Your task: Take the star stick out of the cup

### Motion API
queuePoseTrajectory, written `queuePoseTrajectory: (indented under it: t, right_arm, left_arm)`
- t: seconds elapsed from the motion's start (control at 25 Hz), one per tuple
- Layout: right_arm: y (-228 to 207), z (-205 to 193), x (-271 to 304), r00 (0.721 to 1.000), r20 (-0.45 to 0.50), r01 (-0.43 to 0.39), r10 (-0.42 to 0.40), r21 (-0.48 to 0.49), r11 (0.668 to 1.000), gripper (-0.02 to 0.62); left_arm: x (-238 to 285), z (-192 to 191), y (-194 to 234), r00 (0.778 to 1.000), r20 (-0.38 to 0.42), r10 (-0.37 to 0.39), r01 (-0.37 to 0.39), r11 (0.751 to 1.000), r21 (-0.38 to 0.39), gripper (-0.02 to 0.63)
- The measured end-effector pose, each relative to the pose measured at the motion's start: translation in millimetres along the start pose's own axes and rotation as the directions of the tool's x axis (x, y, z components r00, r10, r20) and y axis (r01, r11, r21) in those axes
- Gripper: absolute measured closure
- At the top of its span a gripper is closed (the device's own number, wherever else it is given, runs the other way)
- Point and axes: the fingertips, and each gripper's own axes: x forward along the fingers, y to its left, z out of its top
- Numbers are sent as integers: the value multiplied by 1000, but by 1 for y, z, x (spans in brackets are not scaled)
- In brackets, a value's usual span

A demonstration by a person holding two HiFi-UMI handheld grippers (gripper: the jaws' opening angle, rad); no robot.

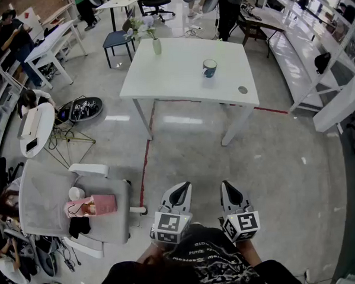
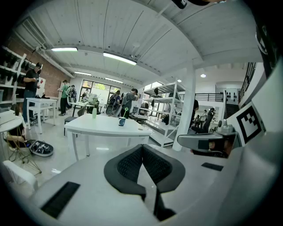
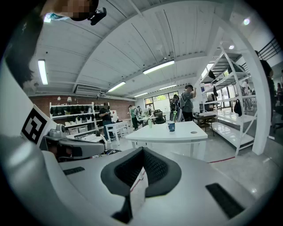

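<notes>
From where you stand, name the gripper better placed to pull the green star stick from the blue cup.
Probably right: the right gripper lines up nearer the dark blue cup than the left gripper; both shut, empty, distant.

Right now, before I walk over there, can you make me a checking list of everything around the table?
Surface: white table.
Job's things: blue cup on the table, green star stick standing in it.
Clutter: vase of flowers near the table's far edge.
Grippers: left gripper and right gripper, both far from the table, jaws together, holding nothing.
Cables: tangle on the floor, left of the table.
Surroundings: office chair, red floor tape, people at other desks.
</notes>
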Motion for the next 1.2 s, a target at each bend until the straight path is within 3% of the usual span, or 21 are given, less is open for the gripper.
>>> queuePoseTrajectory:
  t: [0.28, 0.48, 0.96, 1.2]
  right_arm:
    - [7, 0, 5, 1000, 27, 1, -2, 20, 1000, 588]
    - [2, 5, 14, 998, 37, 46, -48, 58, 997, 586]
    - [22, 6, 78, 995, 31, 92, -97, 130, 987, 584]
    - [-9, 26, 97, 992, 62, 104, -114, 141, 985, 584]
  left_arm:
    - [-2, -1, 9, 1000, -6, -6, 7, 1000, 23, 586]
    - [5, 5, 17, 1000, 0, -30, 30, 999, 21, 586]
    - [28, 15, 92, 997, -3, -74, 74, 997, -8, 586]
    - [62, 23, 97, 996, -30, -84, 84, 996, -7, 586]
